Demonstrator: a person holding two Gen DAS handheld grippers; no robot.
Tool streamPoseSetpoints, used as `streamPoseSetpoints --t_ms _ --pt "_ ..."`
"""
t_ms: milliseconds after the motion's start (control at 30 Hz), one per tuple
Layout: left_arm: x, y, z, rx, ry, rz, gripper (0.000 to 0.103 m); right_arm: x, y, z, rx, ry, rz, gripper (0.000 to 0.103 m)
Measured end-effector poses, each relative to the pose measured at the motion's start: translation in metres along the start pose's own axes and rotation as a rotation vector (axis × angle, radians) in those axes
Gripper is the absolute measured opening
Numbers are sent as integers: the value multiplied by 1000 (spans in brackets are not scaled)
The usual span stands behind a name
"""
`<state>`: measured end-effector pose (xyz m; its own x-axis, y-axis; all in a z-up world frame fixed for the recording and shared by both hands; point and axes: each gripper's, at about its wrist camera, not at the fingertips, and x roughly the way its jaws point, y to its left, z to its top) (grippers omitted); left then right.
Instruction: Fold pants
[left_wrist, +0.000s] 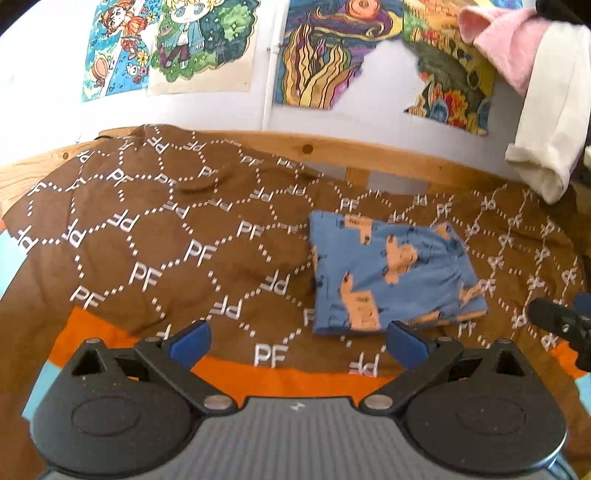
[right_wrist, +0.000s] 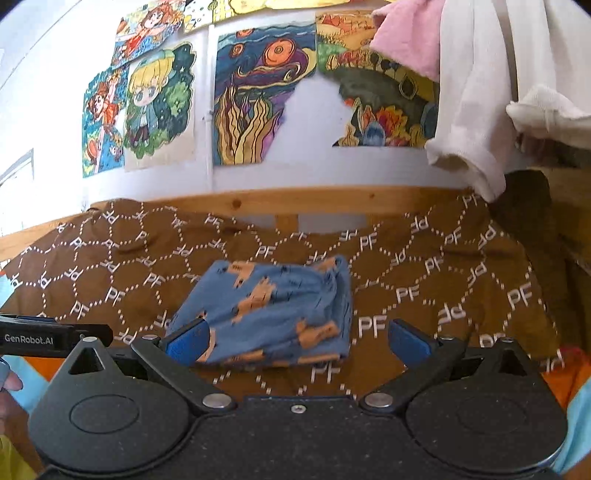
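Both grippers hang with their jaws spread wide and hold nothing: the left gripper (left_wrist: 297, 341) and the right gripper (right_wrist: 297, 341) are near the front edge of the bed. On the brown blanket (left_wrist: 155, 236), toward its middle, the blue pants (left_wrist: 395, 275) lie as a small flat packet. I judge the folding is almost finished; perhaps only some smoothing is left. From the right wrist view the pants' far corner (right_wrist: 332, 273) looks bunched, which the left view does not show clearly.
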<state>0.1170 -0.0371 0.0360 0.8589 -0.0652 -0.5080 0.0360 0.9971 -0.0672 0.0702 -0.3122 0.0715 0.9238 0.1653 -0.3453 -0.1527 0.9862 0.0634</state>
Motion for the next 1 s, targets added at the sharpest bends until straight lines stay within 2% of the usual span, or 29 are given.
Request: streamPoseSetpoints --t_ms 167,333,533,700,1000 --pt "-3 2 -10 -11 4 -5 103 -9 6 -5 -11 40 -42 102" --pt "-9 -3 -19 30 6 -9 103 -20 8 -15 -9 46 -79 102" --pt "-13 -6 -30 83 32 -4 103 -16 12 -25 -14 104 -53 102" --pt "-9 -1 -34 72 60 2 103 -6 16 -31 3 151 -21 102" --pt "-6 6 -33 54 53 14 103 1 17 -40 29 193 0 102"
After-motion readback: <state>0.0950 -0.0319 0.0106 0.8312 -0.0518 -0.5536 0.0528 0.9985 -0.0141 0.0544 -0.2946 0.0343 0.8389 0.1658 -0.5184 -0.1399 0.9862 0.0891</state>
